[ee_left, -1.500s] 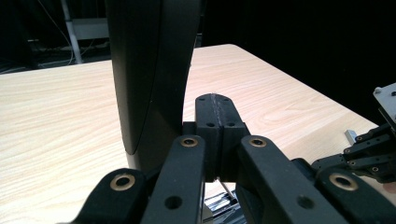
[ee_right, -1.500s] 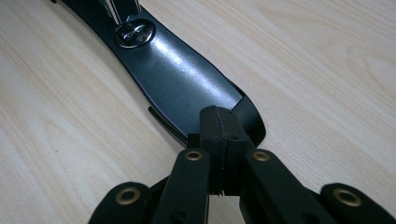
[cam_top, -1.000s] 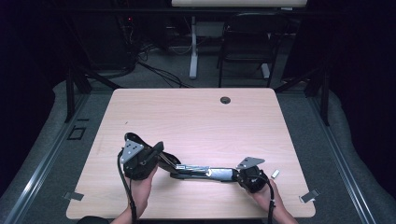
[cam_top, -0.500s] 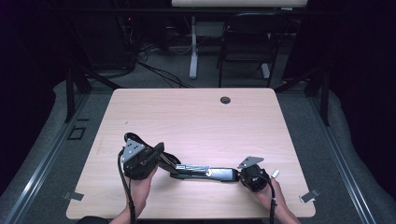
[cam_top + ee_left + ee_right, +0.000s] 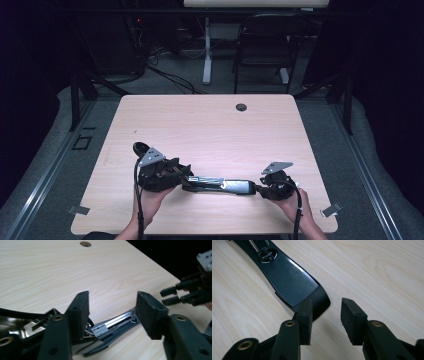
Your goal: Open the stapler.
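Black stapler (image 5: 220, 185) lies between both half-open claws, left (image 5: 186, 176) and right (image 5: 259, 189), jaws just opened, ungripped.

The right claw (image 5: 325, 317) rises from the bottom of the frame, its two black jaws standing apart after having just opened. Nothing sits between the pads; bare pale wood surface (image 5: 382, 272) shows through the gap. A black stapler (image 5: 289, 277) lies flat, running from the upper left toward the centre. Its rounded glossy end lies just beside the left pad's tip, and a round silver emblem shows near the top.
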Tool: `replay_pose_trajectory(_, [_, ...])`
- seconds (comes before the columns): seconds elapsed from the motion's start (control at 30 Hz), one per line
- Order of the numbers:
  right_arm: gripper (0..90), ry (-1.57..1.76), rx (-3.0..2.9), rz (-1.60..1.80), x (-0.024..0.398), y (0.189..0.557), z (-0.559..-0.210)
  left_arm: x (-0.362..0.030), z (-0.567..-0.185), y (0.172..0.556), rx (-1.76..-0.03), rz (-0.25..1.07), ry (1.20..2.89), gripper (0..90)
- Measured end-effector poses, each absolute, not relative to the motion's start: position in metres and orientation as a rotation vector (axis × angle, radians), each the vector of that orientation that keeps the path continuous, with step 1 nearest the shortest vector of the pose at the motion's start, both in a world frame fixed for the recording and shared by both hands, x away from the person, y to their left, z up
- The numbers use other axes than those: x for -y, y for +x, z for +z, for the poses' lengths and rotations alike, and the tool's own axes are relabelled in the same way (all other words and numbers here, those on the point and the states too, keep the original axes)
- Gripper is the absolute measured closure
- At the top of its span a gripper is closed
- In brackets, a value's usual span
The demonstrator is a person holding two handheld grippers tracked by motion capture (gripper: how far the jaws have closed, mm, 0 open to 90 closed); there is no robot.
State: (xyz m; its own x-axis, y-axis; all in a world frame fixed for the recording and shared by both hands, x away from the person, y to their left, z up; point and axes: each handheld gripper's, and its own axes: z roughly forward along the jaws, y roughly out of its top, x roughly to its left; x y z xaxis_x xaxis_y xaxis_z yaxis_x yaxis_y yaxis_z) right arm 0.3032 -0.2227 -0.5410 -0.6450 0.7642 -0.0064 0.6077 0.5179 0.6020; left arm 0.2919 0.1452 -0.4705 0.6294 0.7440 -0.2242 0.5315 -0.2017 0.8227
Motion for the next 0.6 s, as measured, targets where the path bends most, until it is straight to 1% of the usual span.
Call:
replay_pose_trajectory(0.13, [56.8, 1.146, -2.520, 0.835, 0.225, 0.305, -0.539, -0.142, -0.471, 0.289, -0.943, 0.255, 1.953, 33.3])
replay_pose_trajectory(0.23, [44.7, 1.154, -2.508, 0.881, 0.226, 0.305, -0.535, -0.139, -0.469, 0.285, -0.901, 0.260, 1.991, 27.4])
replay_pose_trajectory(0.3, [40.9, 1.178, -2.521, 0.887, 0.227, 0.307, -0.534, -0.138, -0.469, 0.284, -0.880, 0.247, 2.018, 23.9])
replay_pose_trajectory(0.33, [37.3, 1.177, -2.532, 0.873, 0.228, 0.307, -0.534, -0.138, -0.469, 0.284, -0.874, 0.239, 2.026, 22.0])
replay_pose_trajectory(0.5, [30.9, 1.191, -2.540, 0.851, 0.235, 0.310, -0.535, -0.141, -0.475, 0.282, -0.847, 0.132, 2.064, 15.0])
replay_pose_trajectory(0.53, [29.4, 1.193, -2.532, 0.847, 0.237, 0.310, -0.534, -0.141, -0.476, 0.281, -0.847, 0.125, 2.073, 14.9])
replay_pose_trajectory(0.6, [22.7, 1.186, -2.532, 0.809, 0.238, 0.312, -0.534, -0.140, -0.478, 0.282, -0.845, 0.093, 2.109, 11.0])
